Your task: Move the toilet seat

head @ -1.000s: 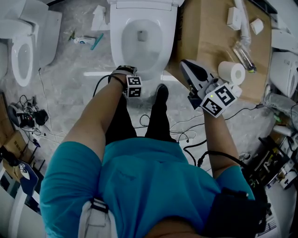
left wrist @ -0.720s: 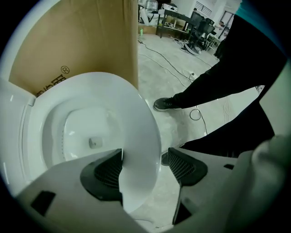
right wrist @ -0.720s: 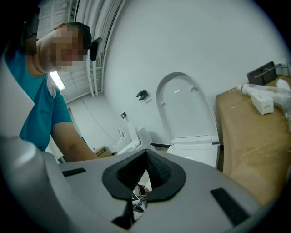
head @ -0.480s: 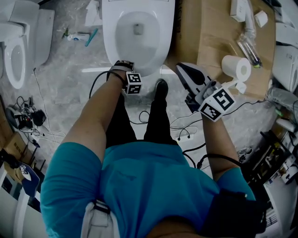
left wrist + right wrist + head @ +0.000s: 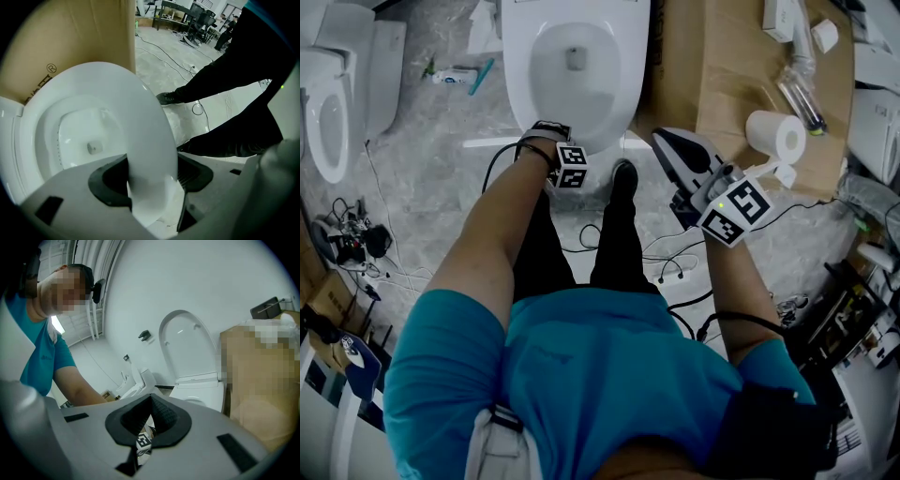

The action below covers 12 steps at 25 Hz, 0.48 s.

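The white toilet (image 5: 577, 56) stands at the top centre of the head view, and its white toilet seat (image 5: 523, 89) rings the bowl. My left gripper (image 5: 569, 148) is at the seat's front rim. In the left gripper view the toilet seat (image 5: 140, 117) runs between the jaws of the left gripper (image 5: 151, 176), which is shut on it, with the bowl (image 5: 79, 136) to its left. My right gripper (image 5: 660, 135) hovers over the floor right of the toilet, shut and holding nothing. The right gripper (image 5: 150, 400) faces the toilet's upright lid (image 5: 185, 345).
A cardboard box (image 5: 722, 66) lies right of the toilet with a paper roll (image 5: 773, 134) and small parts on it. A second toilet (image 5: 333, 103) stands at the left. Cables (image 5: 670, 272) trail over the floor by the person's shoe (image 5: 623, 178).
The view has shifted, so the toilet sits higher and further left in frame. My left gripper stays at the seat's front rim. The right gripper has drifted slightly left.
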Each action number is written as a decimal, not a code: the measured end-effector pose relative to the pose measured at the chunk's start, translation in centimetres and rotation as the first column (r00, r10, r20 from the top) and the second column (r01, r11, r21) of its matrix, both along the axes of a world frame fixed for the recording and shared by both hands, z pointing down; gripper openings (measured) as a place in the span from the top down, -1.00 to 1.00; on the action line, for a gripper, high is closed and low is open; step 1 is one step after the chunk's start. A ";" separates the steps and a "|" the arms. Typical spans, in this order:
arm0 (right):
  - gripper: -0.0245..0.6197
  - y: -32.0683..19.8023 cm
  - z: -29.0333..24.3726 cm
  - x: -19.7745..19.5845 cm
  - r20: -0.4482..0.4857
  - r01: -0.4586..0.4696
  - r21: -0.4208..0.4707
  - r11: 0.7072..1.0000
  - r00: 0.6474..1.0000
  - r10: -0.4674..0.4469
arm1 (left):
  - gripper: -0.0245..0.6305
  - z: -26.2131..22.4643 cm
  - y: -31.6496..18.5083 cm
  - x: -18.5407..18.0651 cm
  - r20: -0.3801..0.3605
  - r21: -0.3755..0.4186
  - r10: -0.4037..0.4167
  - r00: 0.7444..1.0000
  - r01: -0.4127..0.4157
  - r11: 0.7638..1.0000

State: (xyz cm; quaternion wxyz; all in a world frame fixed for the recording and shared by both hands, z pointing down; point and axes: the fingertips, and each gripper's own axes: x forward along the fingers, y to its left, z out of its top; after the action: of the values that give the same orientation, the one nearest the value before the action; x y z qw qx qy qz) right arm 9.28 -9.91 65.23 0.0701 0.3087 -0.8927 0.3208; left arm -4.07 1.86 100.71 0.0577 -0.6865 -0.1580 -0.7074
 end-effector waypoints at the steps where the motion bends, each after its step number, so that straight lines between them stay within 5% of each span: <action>1: 0.95 0.0 -0.1 0.0 0.000 0.001 -0.001 1.000 1.000 -0.001 | 0.04 0.0 0.0 0.0 0.004 0.005 -0.001 1.000 0.001 1.000; 12: 0.95 -0.7 -1.7 0.2 0.012 -0.018 0.016 1.000 1.000 0.018 | 0.08 -2.9 -0.3 0.3 -0.041 -0.010 -0.001 0.999 0.001 1.000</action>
State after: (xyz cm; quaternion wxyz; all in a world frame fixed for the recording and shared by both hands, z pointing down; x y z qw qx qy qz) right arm 9.51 -10.59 63.58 0.0594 0.3155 -0.8927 0.3163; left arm -3.82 1.55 97.78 0.0572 -0.7013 -0.1601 -0.6923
